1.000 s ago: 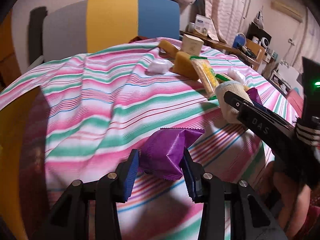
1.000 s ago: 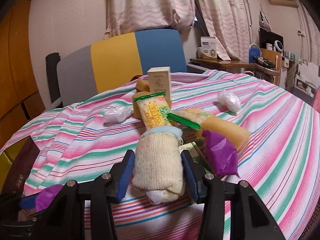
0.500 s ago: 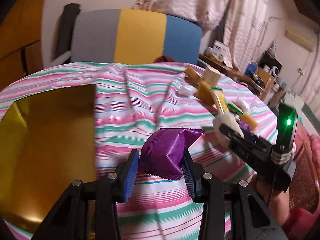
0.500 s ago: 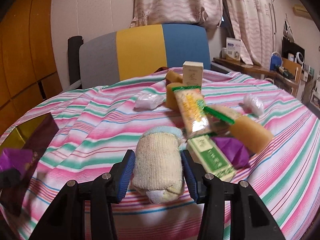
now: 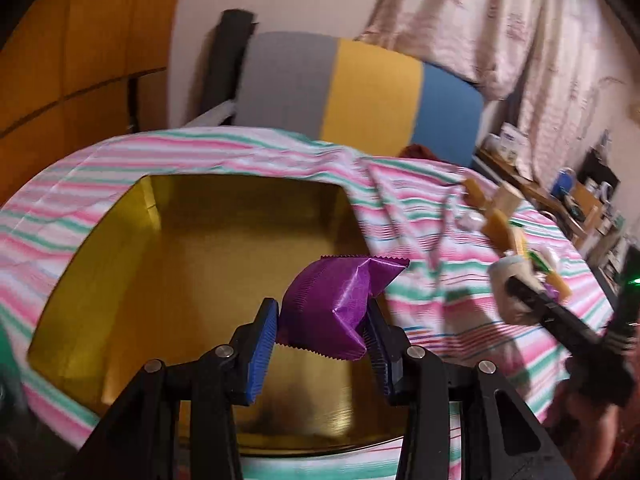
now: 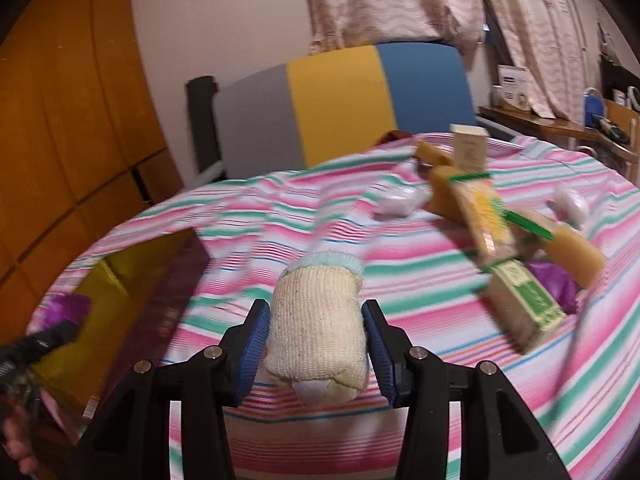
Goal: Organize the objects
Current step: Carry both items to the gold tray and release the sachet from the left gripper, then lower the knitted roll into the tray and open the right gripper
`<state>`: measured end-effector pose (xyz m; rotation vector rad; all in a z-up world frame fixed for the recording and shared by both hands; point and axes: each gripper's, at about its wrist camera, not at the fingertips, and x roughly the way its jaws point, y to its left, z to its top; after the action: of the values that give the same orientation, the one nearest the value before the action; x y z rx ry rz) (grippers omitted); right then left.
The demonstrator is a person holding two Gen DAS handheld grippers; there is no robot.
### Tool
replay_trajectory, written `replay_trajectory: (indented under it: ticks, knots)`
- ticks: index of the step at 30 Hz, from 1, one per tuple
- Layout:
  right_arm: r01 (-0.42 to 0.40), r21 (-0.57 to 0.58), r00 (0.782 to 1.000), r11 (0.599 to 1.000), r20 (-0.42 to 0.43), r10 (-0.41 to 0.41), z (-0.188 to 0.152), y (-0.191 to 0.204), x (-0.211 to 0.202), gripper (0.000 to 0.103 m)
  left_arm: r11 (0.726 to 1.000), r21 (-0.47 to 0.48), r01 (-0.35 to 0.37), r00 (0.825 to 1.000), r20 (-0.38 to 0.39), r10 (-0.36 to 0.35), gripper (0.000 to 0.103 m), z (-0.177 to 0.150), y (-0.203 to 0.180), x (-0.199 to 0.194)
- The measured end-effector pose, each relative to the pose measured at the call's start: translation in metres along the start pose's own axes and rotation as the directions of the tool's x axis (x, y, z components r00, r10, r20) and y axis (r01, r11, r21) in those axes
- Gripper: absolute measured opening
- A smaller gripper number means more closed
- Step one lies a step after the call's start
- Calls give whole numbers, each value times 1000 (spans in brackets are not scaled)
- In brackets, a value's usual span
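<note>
Left wrist view: your left gripper (image 5: 320,340) is clamped on a crinkled purple foil packet (image 5: 340,304), held above the near right corner of the shallow gold square tray (image 5: 168,264) that sits on the striped pink, green and white tablecloth (image 5: 440,280). That packet looks light, thin and slippery, so grip its puffed middle, not the serrated seams. Your right gripper (image 6: 316,344) is closed on a rolled cream knit sock with a pale blue cuff (image 6: 318,328), above the cloth near its front edge, right of the tray. The sock is soft and squashes, so pinch it across the thick middle. The other wrapped snacks lie toward the table's far right side.
</note>
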<state>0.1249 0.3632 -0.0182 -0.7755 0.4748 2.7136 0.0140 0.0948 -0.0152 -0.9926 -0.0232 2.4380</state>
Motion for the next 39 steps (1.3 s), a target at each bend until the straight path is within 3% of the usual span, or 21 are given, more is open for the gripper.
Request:
replay_trajectory:
  ticks: [7,17,19,21,24,26,34,39]
  knots:
    - [-159,-41,987,986,-8,159,10,56,-6,48,989,-72,-132,990,-50,129,43,-10,52,2]
    - [-368,-130,927,921,-126,353,1,144,-1,48,953,-137,-271,962,-77,262,45,-18,108,2]
    - [-388,-142,917,911,-161,366,-5,158,5,48,943,-154,-295,955,-75,287,49,-18,113,-1]
    - [-401,-151,909,904,-190,371,-12,167,9,48,933,-167,-319,948,-54,315,70,-17,116,-6]
    - [-414,-160,898,896,-235,373,-21,179,18,48,925,-204,-321,945,-6,326,92,-18,121,-20]
    - [-421,-163,890,892,-263,372,-26,186,25,48,918,-233,-322,942,14,334,97,-18,125,-28]
    - [-452,-156,860,878,-337,383,-36,205,44,48,867,-382,-318,935,27,355,103,-20,147,-53]
    - [-492,-123,818,862,-404,409,-45,223,59,49,824,-457,-335,926,1,378,103,-24,161,-63]
